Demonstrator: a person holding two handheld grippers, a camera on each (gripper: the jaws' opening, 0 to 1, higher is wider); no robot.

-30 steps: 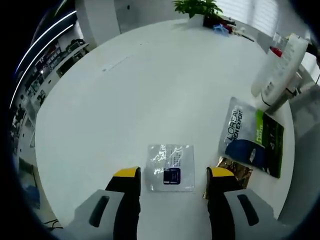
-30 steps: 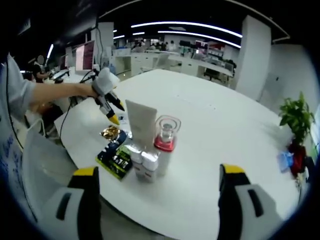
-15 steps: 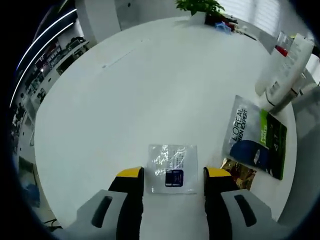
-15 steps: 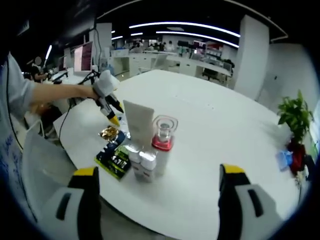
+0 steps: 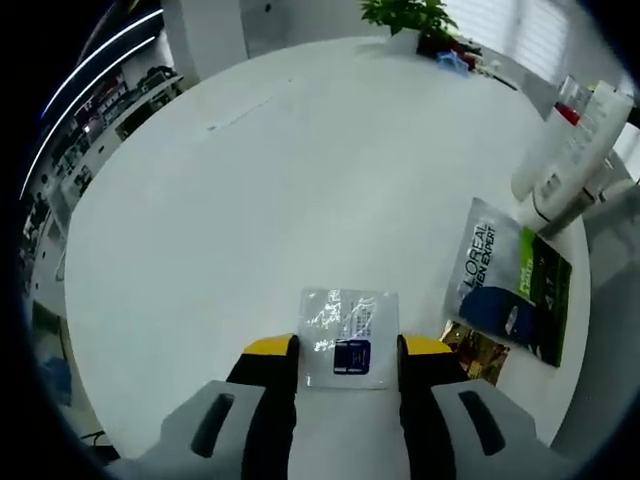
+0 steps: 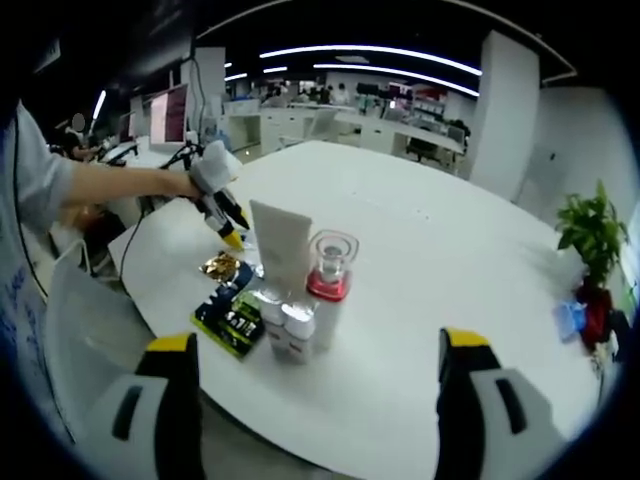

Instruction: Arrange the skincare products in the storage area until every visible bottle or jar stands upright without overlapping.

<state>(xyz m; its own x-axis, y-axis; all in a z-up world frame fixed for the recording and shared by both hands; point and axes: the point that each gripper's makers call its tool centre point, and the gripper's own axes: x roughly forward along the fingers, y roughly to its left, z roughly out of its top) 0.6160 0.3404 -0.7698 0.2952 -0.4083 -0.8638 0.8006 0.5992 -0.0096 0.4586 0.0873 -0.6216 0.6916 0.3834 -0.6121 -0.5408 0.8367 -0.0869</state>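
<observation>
Between the jaws of the left hand-held gripper (image 5: pixel 346 352) lies a flat, clear sachet (image 5: pixel 347 324) with silvery print and a dark blue label, flat on the white counter (image 5: pixel 250 190). The jaws stand close on either side of its near edge; whether they pinch it cannot be told. To the right of this hand-held gripper lie a gold packet (image 5: pixel 478 350) and a grey, blue and green L'Oreal pouch (image 5: pixel 510 280). Ahead of the wide-open, empty right hand-held gripper (image 6: pixel 315 352), a white tube (image 6: pixel 281 250) and red-capped bottle (image 6: pixel 328 285) stand upright.
</observation>
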